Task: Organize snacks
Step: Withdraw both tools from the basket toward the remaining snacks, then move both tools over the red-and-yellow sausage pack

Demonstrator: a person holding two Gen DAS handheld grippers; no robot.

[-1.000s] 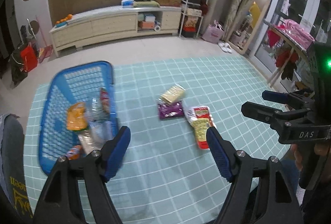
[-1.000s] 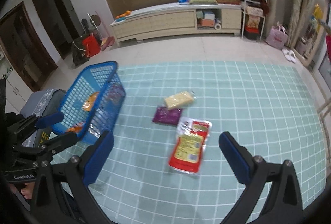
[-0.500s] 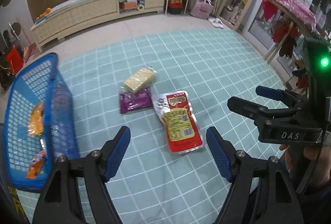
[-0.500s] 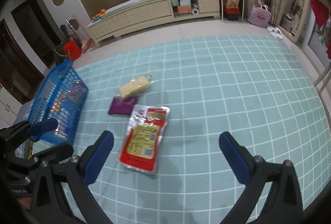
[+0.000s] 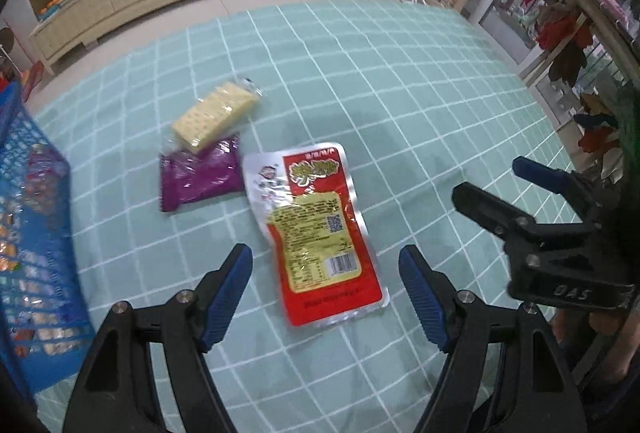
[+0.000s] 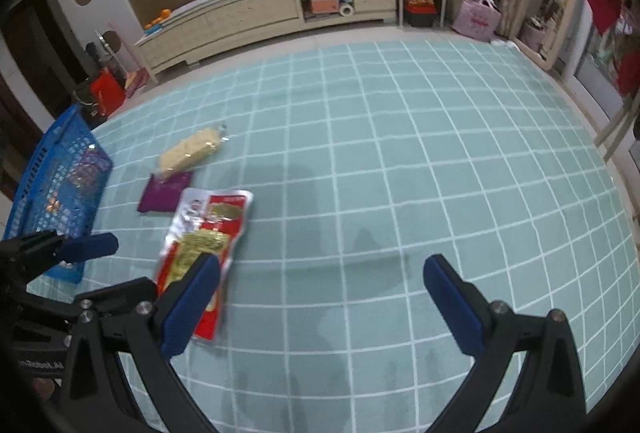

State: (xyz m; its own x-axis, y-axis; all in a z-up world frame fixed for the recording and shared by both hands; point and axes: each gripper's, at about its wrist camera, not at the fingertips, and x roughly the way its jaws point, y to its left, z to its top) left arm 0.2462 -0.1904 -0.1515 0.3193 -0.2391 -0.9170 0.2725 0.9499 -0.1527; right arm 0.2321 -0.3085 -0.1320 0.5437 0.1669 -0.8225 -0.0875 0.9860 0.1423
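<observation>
Both grippers have dropped toward the rug: red snack packet [image 5: 320, 229] lies flat just ahead of the left gripper [image 5: 326, 295], jaws apart, long axis running away from it; right gripper [image 6: 320, 307], also apart, sits farther off.
</observation>
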